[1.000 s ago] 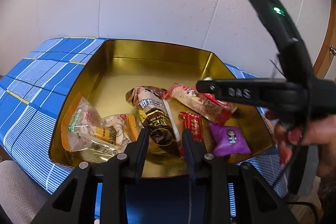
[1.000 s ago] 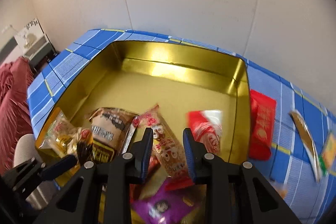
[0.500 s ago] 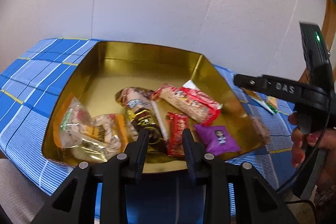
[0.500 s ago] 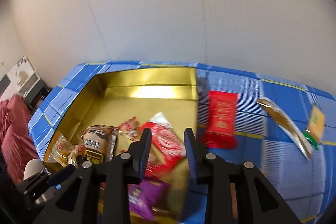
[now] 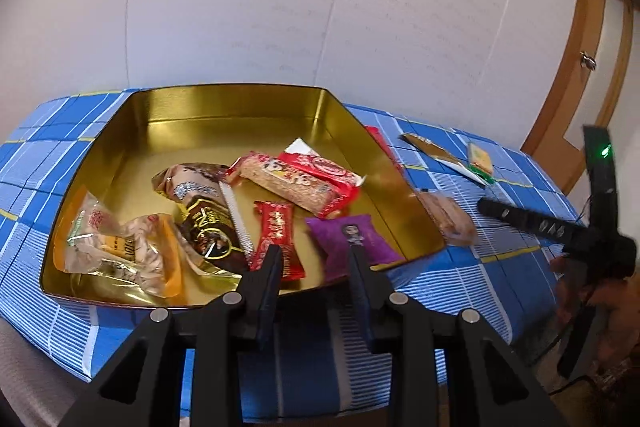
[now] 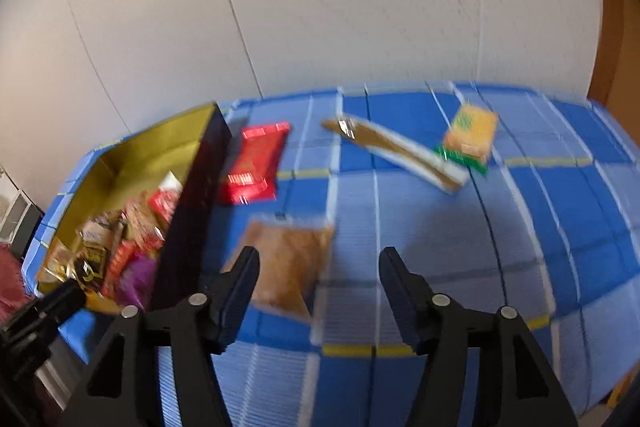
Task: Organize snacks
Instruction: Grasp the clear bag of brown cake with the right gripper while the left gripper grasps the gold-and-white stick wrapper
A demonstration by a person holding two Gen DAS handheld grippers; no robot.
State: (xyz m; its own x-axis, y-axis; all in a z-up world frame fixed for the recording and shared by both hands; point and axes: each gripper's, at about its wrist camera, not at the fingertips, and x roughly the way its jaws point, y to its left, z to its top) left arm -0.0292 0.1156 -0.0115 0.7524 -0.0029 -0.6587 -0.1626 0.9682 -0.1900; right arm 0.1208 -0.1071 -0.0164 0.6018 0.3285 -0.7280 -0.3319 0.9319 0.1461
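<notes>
The right view is smeared with motion, so the snacks in the gold tin (image 6: 120, 163) are only coloured blurs there; the left view shows them sharply, a purple packet (image 5: 352, 237) nearest the right wall. Outside on the blue surface (image 6: 520, 227) lie a brown packet (image 6: 288, 259), a red packet (image 6: 256, 163), mostly hidden in the left view, and a green-orange one (image 6: 470, 137). Right gripper (image 6: 318, 287) fingers gape wide, empty; left gripper (image 5: 314, 267) fingers are apart, holding nothing.

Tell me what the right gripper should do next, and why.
Probably lower the right gripper onto the brown snack pack. Its jaws are open and empty, and that pack lies nearest on the cloth, just outside the gold tin.
</notes>
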